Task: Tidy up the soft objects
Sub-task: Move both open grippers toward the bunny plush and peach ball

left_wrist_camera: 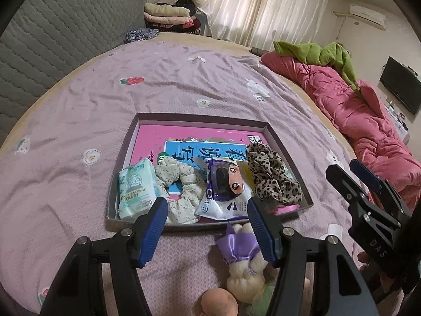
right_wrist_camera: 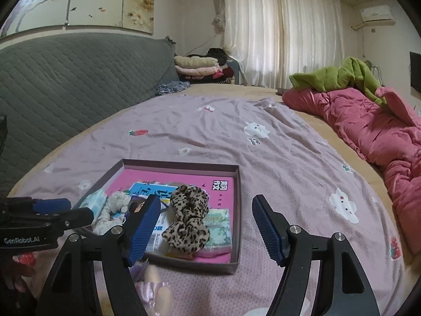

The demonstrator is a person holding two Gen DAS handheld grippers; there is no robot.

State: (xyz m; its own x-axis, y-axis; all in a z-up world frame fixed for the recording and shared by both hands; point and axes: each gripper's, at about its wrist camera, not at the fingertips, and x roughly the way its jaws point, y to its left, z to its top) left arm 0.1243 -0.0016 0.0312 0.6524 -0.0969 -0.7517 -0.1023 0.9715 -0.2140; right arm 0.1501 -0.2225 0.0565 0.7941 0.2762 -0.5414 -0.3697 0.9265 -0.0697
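The left gripper (left_wrist_camera: 208, 226) is made of black plastic arms. Its two fingers (left_wrist_camera: 154, 230) wear blue pads with little ridges. Round silver screws (left_wrist_camera: 127, 232) sit on the joints. The right gripper (right_wrist_camera: 206, 227) looks the same: black arms, blue ridged fingers (right_wrist_camera: 267, 233), shiny screws (right_wrist_camera: 294, 228). At the left edge of the right wrist view, white letters (right_wrist_camera: 21, 240) on the black body read "GenRobot.AI".
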